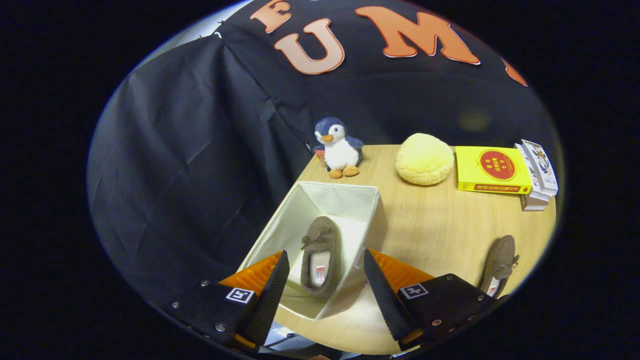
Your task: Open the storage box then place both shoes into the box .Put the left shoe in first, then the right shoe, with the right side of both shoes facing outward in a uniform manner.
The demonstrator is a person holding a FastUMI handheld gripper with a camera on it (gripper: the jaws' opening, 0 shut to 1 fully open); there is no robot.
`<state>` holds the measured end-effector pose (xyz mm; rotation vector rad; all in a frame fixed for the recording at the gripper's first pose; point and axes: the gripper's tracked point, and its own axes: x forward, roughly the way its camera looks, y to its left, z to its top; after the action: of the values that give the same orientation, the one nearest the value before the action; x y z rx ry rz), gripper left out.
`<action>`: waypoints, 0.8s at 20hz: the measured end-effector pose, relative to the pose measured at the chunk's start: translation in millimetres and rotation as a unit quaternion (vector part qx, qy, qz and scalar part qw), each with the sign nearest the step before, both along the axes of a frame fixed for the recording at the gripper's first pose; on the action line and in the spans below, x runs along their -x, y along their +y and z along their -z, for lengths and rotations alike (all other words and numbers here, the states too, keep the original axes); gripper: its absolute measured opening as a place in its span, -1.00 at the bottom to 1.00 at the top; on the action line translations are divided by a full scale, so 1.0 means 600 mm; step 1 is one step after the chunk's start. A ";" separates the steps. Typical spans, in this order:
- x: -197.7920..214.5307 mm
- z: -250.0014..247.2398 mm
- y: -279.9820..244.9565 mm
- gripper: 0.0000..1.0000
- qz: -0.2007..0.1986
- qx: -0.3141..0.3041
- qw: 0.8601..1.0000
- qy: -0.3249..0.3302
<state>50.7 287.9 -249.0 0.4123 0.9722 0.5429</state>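
A cream fabric storage box (pixel 345 192) stands open on the wooden table, just ahead of my fingers. One brown moccasin shoe (pixel 320 252) lies inside it on the bottom, toe pointing away from me. The other brown shoe (pixel 500 265) lies on the table to the right of the box, beyond my right finger. My gripper (pixel 326 262) hovers above the box's near end, open, with nothing between its fingers; the shoe in the box shows through the gap.
A plush penguin (pixel 337 147) stands at the table's far corner behind the box. A yellow round cushion (pixel 425 159), a yellow book (pixel 492 170) and a small stack of books (pixel 537 175) line the far right. Bare wooden table (pixel 430 225) lies between box and second shoe.
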 end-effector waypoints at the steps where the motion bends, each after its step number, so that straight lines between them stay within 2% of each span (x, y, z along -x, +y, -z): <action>1: 0.001 0.002 -0.026 0.82 0.010 0.006 1.000 -0.004; 8: 0.024 0.062 -0.222 0.88 0.076 0.065 0.995 -0.014; 12: 0.056 0.113 -0.329 0.91 0.109 0.101 0.989 0.015; 16: 0.073 0.178 -0.427 0.94 0.120 0.142 0.982 0.032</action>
<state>7.0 31.7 -355.7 0.2868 1.0285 0.1688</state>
